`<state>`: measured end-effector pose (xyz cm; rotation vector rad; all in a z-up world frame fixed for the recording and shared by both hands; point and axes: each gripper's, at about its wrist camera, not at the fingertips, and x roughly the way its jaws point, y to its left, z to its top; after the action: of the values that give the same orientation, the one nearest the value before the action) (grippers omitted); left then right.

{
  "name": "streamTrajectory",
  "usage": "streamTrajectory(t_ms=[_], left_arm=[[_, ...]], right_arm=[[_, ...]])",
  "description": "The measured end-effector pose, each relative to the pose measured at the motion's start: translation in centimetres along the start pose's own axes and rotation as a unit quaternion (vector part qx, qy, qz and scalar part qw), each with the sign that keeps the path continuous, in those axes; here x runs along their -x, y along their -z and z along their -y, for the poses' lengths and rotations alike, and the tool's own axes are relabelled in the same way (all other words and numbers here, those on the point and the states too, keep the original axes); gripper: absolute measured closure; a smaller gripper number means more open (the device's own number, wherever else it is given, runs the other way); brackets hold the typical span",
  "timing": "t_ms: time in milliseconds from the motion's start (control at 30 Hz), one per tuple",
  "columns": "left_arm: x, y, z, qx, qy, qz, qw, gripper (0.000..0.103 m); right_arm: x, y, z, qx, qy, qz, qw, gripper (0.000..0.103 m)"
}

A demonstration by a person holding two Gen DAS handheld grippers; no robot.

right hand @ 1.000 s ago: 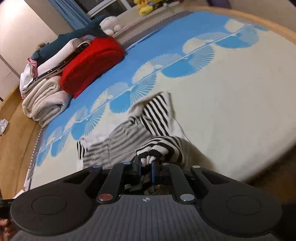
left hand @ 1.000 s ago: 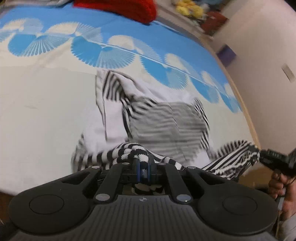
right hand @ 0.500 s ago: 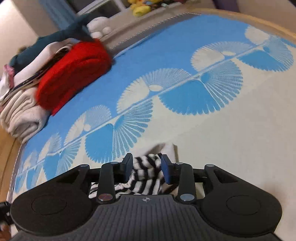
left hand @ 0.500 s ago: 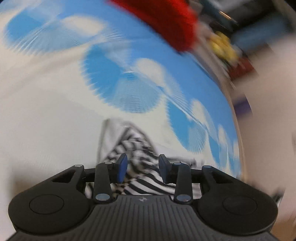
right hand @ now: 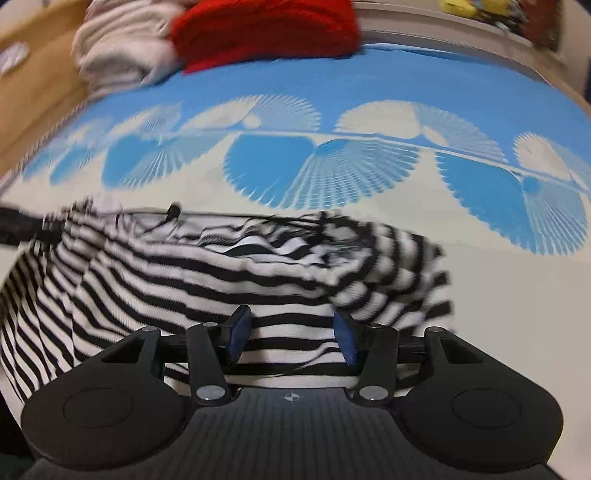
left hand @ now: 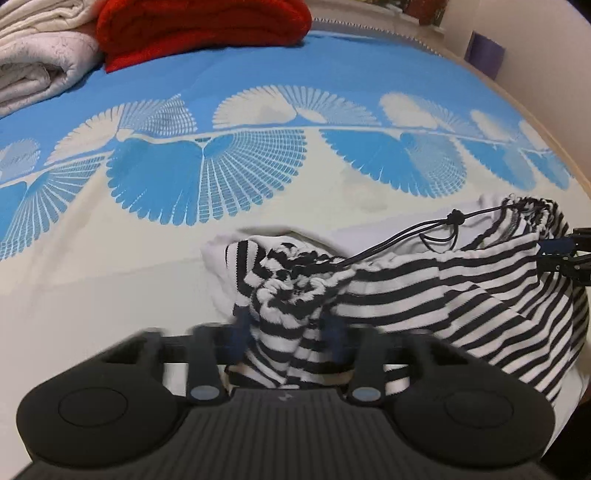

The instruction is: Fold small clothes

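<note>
Left wrist view: the left gripper (left hand: 286, 334), jaws just narrowing around a bunched fold, and the parted, empty right gripper (right hand: 291, 334) regrasp the striped garment (left hand: 461, 288) crumpled on the near bedspread (left hand: 110, 258), with flattening judged next.

Soft even indoor light, strong fisheye bending at edges, motion blur in the right view.

Bed (left hand: 92, 266) w/ striped garment (left hand: 461, 295), red blanket (left hand: 207, 26), white towels (left hand: 33, 62)
</note>
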<state>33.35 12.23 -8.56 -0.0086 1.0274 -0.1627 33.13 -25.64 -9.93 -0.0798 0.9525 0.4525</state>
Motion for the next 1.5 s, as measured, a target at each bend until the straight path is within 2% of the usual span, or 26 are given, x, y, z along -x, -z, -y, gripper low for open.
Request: streamTrajectory(t_ms=[33,67,100,133,233,333,433,500,600,633,700,733,767,800,867,1000,1033,1067,1100,1133,1167,1267,1367,1400,1433,1500], left_arm=[[-0.1,-0.2,-0.1,0.000,0.000,0.000,1.0000,0.083],[-0.1,-0.4,-0.3,0.001,-0.003,0.007,1.0000,0.085],[0.3,-0.7,-0.5,0.001,-0.005,0.018,0.9998,0.086],[1.0,-1.1,-0.9,0.004,-0.008,0.040,0.9992,0.087],[3.7,-2.4,-2.2,0.045,-0.010,0.113,0.9925,0.088],[4.8,-3.9,-2.9,0.084,-0.029,0.176,0.9803,0.088],[2.9,-5.0,-2.3,0.080,-0.059,0.166,0.9810,0.088],[-0.3,-5.4,-2.7,0.090,-0.057,0.108,0.9884,0.085],[-4.2,-5.2,-3.3,0.097,-0.043,0.011,0.9943,0.079],[-4.2,-5.2,-3.6,0.097,-0.045,0.007,0.9942,0.072],[-2.5,-5.5,-4.9,0.116,-0.020,0.028,0.9927,0.052],[-1.8,-5.5,-5.7,0.127,-0.009,0.039,0.9911,0.037],[-1.0,-5.3,-6.4,0.144,0.001,0.048,0.9885,0.034],[-0.7,-5.2,-7.3,0.159,0.008,0.050,0.9860,0.034],[-0.9,-4.9,-8.4,0.184,0.018,0.037,0.9820,0.034],[-2.1,-4.5,-7.8,0.169,0.025,0.011,0.9853,0.035],[-2.4,-4.4,-7.5,0.162,0.022,0.010,0.9865,0.039],[-3.1,-4.4,-7.3,0.159,0.021,0.009,0.9871,0.051],[-3.3,-4.4,-7.2,0.157,0.021,0.008,0.9874,0.059],[-3.6,-4.4,-7.1,0.155,0.021,0.008,0.9876,0.078],[-3.8,-4.4,-7.0,0.154,0.022,0.011,0.9878,0.095],[-2.2,-5.1,-7.0,0.152,-0.005,0.069,0.9859,0.098],[-1.3,-5.5,-6.9,0.156,-0.009,0.102,0.9824,0.097],[-1.8,-5.5,-6.5,0.146,-0.017,0.089,0.9852,0.097],[-2.4,-5.6,-5.9,0.131,-0.029,0.068,0.9886,0.096],[-3.4,-5.4,-5.3,0.108,-0.026,0.023,0.9935,0.082]], right_arm=[[-0.1,0.0,-0.5,0.013,0.001,-0.003,1.000,0.052],[-0.4,-0.2,-1.0,0.029,0.006,-0.006,1.000,0.061],[-0.3,-0.2,-1.4,0.042,0.013,-0.006,0.999,0.073],[-0.2,-0.5,-1.5,0.051,0.024,-0.003,0.998,0.099],[2.3,-2.1,-0.6,0.017,0.013,0.059,0.998,0.101],[4.4,-3.9,0.4,-0.034,0.015,0.154,0.987,0.101],[3.3,-5.4,0.1,-0.045,0.047,0.184,0.981,0.101],[1.0,-5.9,0.1,-0.045,0.059,0.150,0.986,0.100],[-3.8,-5.9,0.4,-0.042,0.077,0.046,0.995,0.096],[-4.4,-5.8,0.4,-0.038,0.078,0.033,0.996,0.093],[-3.0,-6.2,0.8,-0.043,0.068,0.058,0.995,0.083],[-1.7,-6.3,1.3,-0.050,0.061,0.082,0.993,0.069],[-0.4,-6.1,2.0,-0.059,0.055,0.109,0.991,0.052],[0.8,-5.9,3.2,-0.073,0.053,0.133,0.987,0.048],[1.3,-5.0,5.7,-0.109,0.062,0.138,0.983,0.047],[-1.3,-3.5,9.1,-0.172,0.056,0.066,0.981,0.047],[-1.7,-3.4,9.2,-0.170,0.051,0.061,0.982,0.048],[-2.2,-3.4,9.2,-0.167,0.053,0.056,0.983,0.050],[-2.6,-3.6,8.9,-0.161,0.055,0.050,0.984,0.057],[-2.9,-3.6,8.7,-0.155,0.053,0.047,0.985,0.090],[-2.8,-3.7,8.4,-0.152,0.042,0.047,0.986,0.102],[-0.9,-4.5,7.3,-0.133,0.040,0.105,0.985,0.103],[1.4,-4.8,9.0,-0.191,0.099,0.180,0.960,0.103],[1.2,-4.6,9.4,-0.205,0.112,0.181,0.955,0.103],[0.3,-4.6,9.4,-0.200,0.116,0.158,0.960,0.103],[-2.2,-4.5,8.6,-0.166,0.109,0.087,0.976,0.102]])
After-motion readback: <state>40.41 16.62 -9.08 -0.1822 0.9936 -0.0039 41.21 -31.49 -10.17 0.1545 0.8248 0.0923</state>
